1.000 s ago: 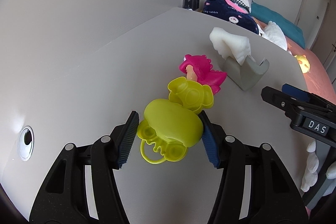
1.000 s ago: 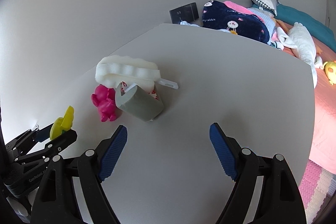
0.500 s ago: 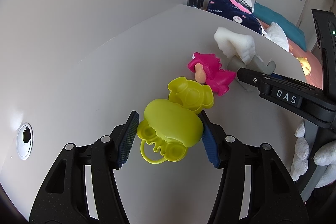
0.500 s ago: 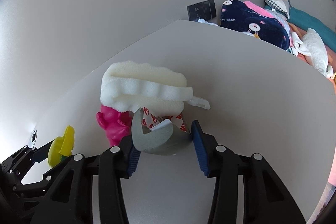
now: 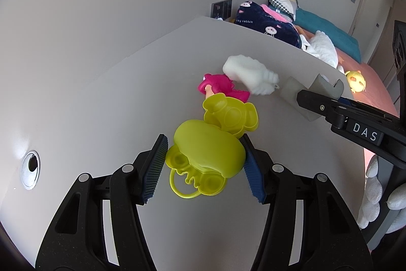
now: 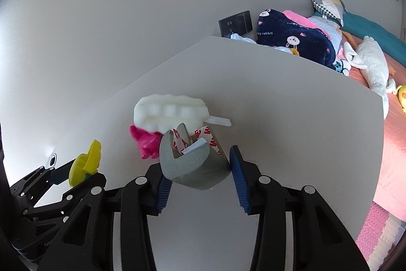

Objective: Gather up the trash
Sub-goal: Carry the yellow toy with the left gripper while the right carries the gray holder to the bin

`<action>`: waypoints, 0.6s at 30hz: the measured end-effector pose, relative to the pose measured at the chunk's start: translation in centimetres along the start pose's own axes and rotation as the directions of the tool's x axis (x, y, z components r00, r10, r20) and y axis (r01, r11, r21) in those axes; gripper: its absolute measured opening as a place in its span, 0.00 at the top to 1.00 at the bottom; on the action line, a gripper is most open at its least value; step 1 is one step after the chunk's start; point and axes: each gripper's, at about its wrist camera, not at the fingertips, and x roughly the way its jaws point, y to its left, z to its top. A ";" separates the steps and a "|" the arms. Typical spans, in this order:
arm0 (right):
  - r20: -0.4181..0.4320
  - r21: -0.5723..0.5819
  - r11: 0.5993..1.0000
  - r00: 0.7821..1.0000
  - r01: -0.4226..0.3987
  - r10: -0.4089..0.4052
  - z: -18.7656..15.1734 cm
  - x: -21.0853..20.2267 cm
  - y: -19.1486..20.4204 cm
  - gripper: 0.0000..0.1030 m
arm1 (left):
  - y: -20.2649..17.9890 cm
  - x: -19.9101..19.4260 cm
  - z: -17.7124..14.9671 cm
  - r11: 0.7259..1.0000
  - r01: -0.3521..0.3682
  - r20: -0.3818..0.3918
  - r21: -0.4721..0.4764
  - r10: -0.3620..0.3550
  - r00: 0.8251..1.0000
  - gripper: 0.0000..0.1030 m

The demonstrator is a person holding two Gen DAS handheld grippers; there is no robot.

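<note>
My left gripper is shut on a yellow plastic toy and holds it above the grey table. My right gripper is shut on a grey foam piece with red-and-white tape on its inner face; it also shows in the left wrist view, lifted off the table. A white foam block and a pink toy lie on the table just beyond it; the left wrist view shows the white foam block and the pink toy too.
A round cable hole sits in the table at the left. A wall socket is at the far end. A bed with a navy blanket, pillows and plush toys lies beyond the table's right edge.
My right gripper has closed on the grey foam piece and lifted it away from the white foam block. My left gripper keeps its hold on the yellow toy.
</note>
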 end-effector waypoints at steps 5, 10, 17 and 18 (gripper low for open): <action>0.017 0.018 1.000 1.000 0.021 -0.022 -0.7 -2.5 -1.3 0.57 | -1.9 -1.0 -0.6 1.000 0.022 0.008 0.020 -0.022 1.000 0.45; 0.028 0.032 0.999 0.999 0.040 -0.041 -1.9 -5.1 -2.7 0.57 | -4.0 -1.8 -1.2 0.998 0.051 0.009 0.037 -0.051 0.999 0.45; 0.046 0.059 0.996 0.996 0.073 -0.076 -3.7 -8.6 -5.0 0.57 | -7.7 -2.6 -2.0 0.993 0.095 0.010 0.067 -0.096 0.995 0.45; 0.047 0.063 0.995 0.996 0.077 -0.080 -3.9 -9.1 -5.3 0.57 | -8.3 -2.7 -2.0 0.992 0.100 0.011 0.073 -0.101 0.995 0.45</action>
